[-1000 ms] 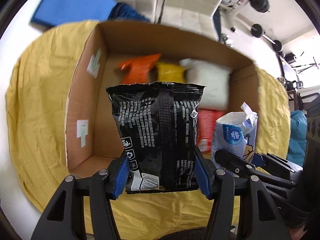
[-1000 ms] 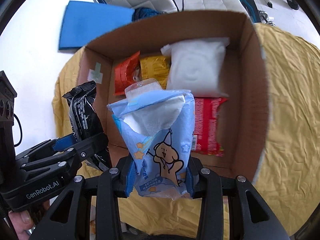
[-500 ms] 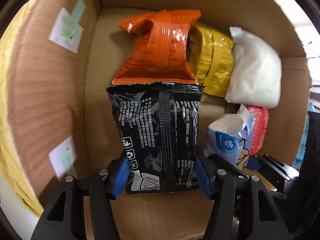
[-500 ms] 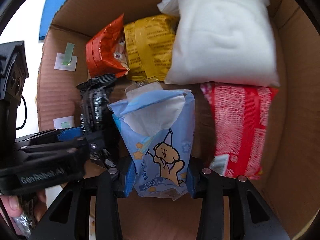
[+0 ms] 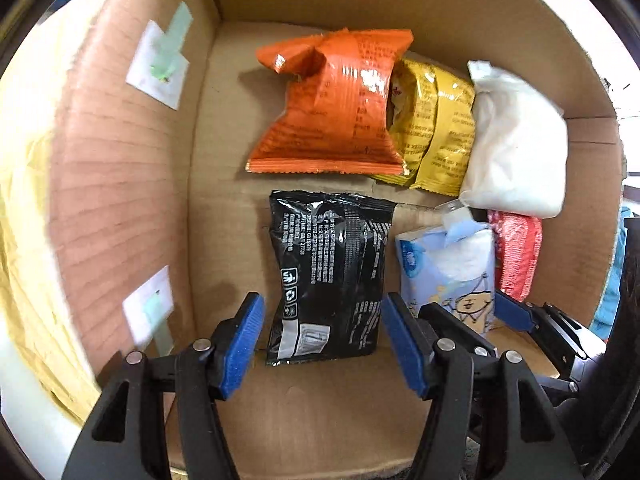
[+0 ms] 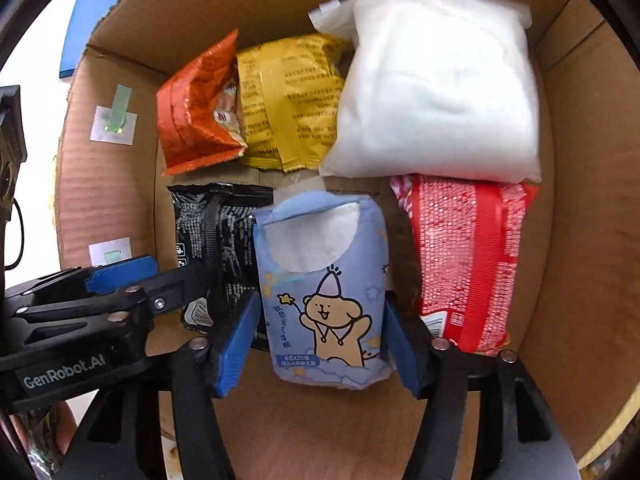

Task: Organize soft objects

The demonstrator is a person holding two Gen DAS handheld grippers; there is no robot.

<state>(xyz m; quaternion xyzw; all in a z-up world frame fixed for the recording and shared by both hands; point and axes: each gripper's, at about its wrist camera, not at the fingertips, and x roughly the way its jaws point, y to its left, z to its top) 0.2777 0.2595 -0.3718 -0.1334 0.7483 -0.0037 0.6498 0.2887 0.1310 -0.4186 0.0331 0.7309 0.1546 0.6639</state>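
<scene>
Inside the box [image 5: 120, 200], both jaws now opening, packets released.

I read "GenRobot.AI" in white letters on the left gripper [image 6: 224, 280]. The black packet [image 5: 328, 276] had small recycling signs; its other words were too tiny.

A cardboard box [image 5: 120, 184] holds six soft packs on its floor: orange [image 5: 336, 112], yellow [image 5: 436, 128] and white [image 5: 516, 148] at the back, black [image 5: 328, 276], blue [image 6: 324, 288] and red [image 6: 464, 260] in front.
</scene>
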